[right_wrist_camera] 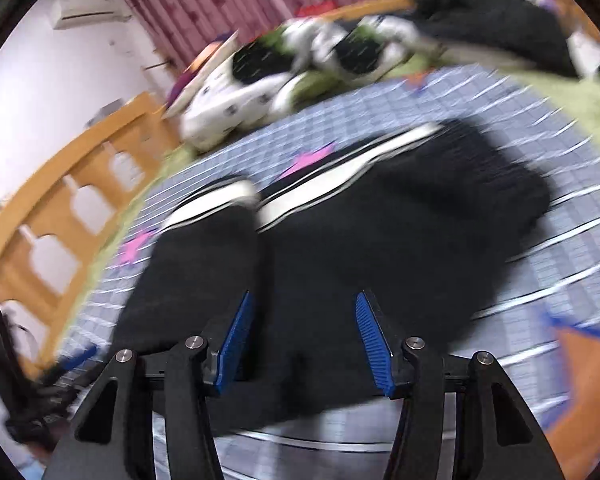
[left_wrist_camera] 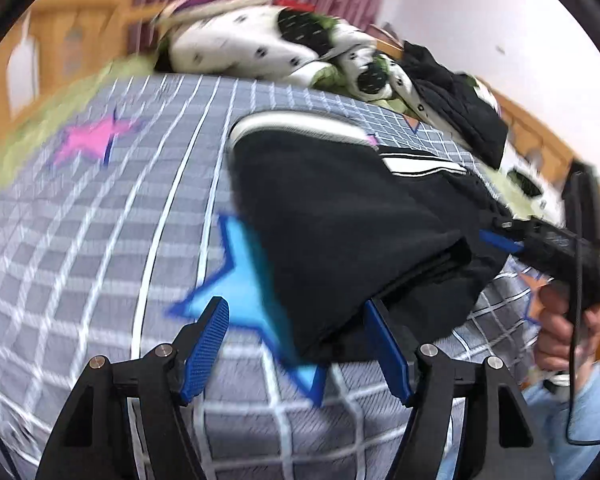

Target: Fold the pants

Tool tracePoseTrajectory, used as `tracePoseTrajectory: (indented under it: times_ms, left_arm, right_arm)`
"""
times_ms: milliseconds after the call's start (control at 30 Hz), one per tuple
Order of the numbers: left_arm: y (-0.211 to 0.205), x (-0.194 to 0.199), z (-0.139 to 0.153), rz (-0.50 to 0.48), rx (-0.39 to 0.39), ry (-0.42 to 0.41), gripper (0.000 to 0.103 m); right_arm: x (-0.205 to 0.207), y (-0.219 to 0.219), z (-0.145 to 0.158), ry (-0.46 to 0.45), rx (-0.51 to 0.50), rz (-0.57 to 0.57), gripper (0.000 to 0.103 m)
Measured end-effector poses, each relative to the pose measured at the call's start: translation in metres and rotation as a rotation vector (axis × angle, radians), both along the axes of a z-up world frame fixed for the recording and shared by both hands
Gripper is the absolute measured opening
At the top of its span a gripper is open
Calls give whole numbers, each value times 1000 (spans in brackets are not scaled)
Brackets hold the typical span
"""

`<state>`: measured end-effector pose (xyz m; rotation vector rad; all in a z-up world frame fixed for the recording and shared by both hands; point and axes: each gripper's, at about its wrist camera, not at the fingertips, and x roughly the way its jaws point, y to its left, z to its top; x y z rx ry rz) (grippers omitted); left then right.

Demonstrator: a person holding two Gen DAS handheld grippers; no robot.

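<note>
Black pants (left_wrist_camera: 340, 216) with a white side stripe lie folded over on a grey checked bed sheet (left_wrist_camera: 100, 240). My left gripper (left_wrist_camera: 296, 320) is open at the near left corner of the pants, with its right finger at the fabric's edge and nothing held. The right gripper (left_wrist_camera: 500, 240) shows at the pants' right edge in the left wrist view, held by a hand. In the right wrist view the right gripper (right_wrist_camera: 304, 320) is open just above the pants (right_wrist_camera: 380, 220), which fill the middle of the blurred frame.
A white, black and green quilt (left_wrist_camera: 260, 44) and a dark garment (left_wrist_camera: 460, 100) are piled at the far side of the bed. A wooden bed rail (right_wrist_camera: 60, 208) runs along the left. Pink curtains (right_wrist_camera: 240, 0) hang behind.
</note>
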<state>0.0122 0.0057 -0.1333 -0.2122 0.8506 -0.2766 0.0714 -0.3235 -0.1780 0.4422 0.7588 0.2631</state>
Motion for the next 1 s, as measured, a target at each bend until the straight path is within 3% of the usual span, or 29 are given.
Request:
tracePoseTrajectory:
  times_ms: [133,233,267,300,333,433,700,733,767,800,933,1000]
  left_arm:
    - [2,0,-19,-29,-104,77,68]
    - [-15,8,-29,-48,-83,87,68]
    - [-21,10,-29,-48,-62,78,68]
    - [-27,10,-29,-52,-46,67,68]
    - [-32,9,-29,-57,-42,60,68]
    - [-46,9,-29,-66,-17,46,68]
    - [-81,14,-20,-54,101,8,66]
    - [-83,15,-20,-51,114,6,50]
    - [-89,17,-21,-46,147,9,27]
    - [-96,20,-22,-94,145,28,21]
    - [-106,13,-11,-98,156,-37,21]
    - [-109,10,-6,-106,142,-52,27]
  right_arm:
    - [24,34,-18,94,32,61,53]
    - [41,51,-32,165,42,97,53]
    - [42,51,-34,169,58,96,48]
    - [44,51,-34,173,92,116,29]
    - [45,51,-33,182,118,143,23]
    - [39,43,-16,105,115,156,15]
    - [13,-3,52,-140,31,118,14]
    - [12,-9,55,-154,16,107,14]
    - [12,-15,58,-170,3,95,14]
    - [12,-23,61,-183,-10,84,13]
    - [16,-49,70,-221,-11,42,13]
    - [17,-62,75,-245,-16,23,13]
